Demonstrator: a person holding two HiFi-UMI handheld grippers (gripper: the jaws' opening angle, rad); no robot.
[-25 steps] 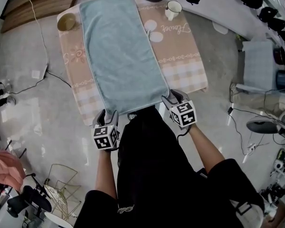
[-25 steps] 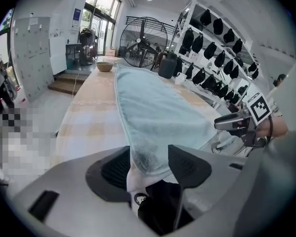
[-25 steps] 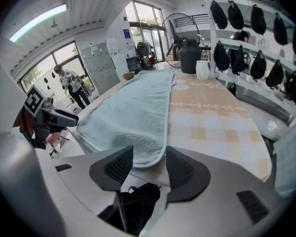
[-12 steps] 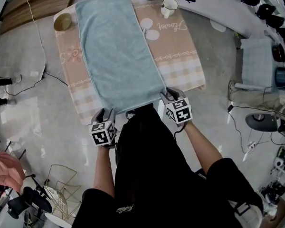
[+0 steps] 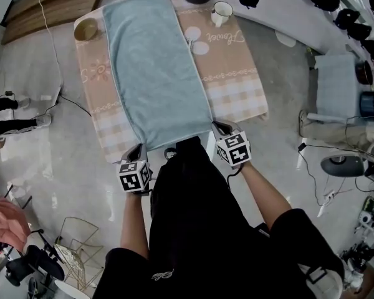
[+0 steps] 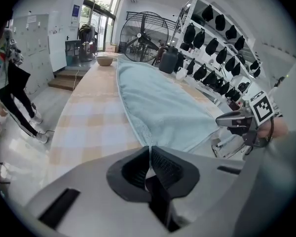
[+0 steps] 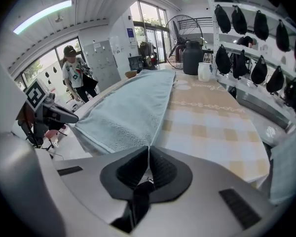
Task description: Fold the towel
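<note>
Head view showed the pale blue towel [image 5: 156, 67] spread lengthwise over the checked tablecloth [image 5: 237, 73], upper middle of the frame. At its lower edge, the left gripper [image 5: 139, 153] and right gripper [image 5: 220, 129] were closing, each pinching a towel corner.

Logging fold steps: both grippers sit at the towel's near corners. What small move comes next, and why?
Probably lift both corners off the table. The left gripper and right gripper are closing their jaws on the near corners of the towel, which lies flat and unfolded.
</note>
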